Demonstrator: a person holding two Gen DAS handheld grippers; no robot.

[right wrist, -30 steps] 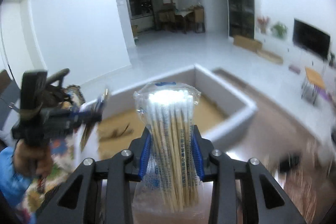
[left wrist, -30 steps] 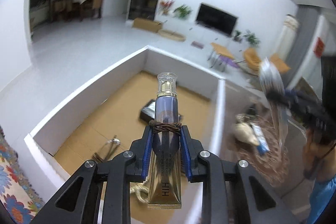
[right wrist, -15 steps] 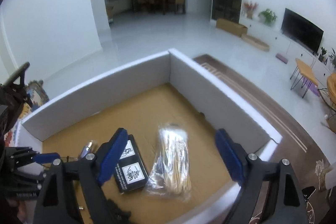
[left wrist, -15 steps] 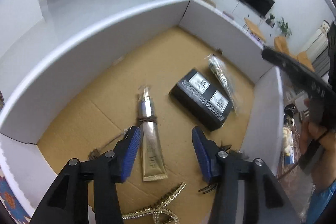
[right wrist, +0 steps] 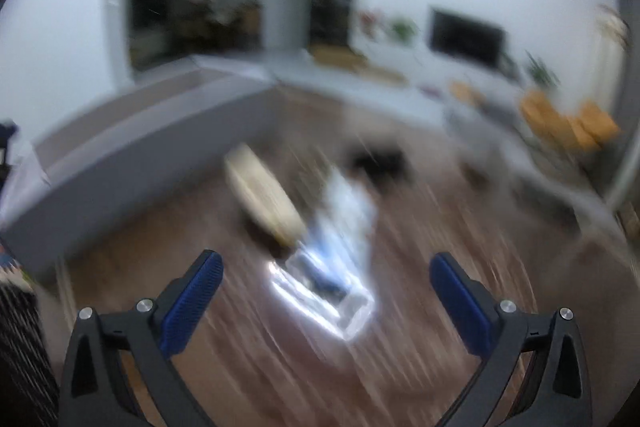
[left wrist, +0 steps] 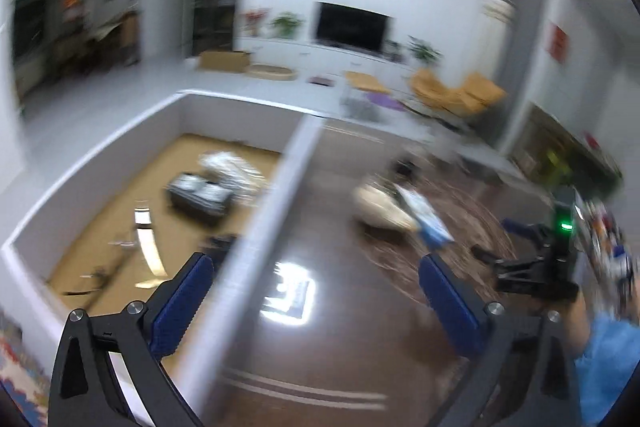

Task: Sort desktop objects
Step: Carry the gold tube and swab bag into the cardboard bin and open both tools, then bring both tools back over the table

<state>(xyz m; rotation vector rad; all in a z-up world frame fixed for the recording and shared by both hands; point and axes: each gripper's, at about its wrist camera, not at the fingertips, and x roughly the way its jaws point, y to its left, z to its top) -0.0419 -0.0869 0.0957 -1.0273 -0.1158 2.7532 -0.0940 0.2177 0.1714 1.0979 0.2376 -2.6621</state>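
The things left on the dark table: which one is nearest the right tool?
The shiny clear packet with blue print. It lies just ahead between the right tool's opening, empty jaws; the cream oval thing and black thing lie farther.

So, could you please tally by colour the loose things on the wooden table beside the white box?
Cream object: 1
Blue-and-clear packet: 1
Black object: 1
Total: 3 that can be made out; the blur may hide others.

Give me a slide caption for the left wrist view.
Left gripper jaws opening, empty, above the white-walled cardboard box's rim.
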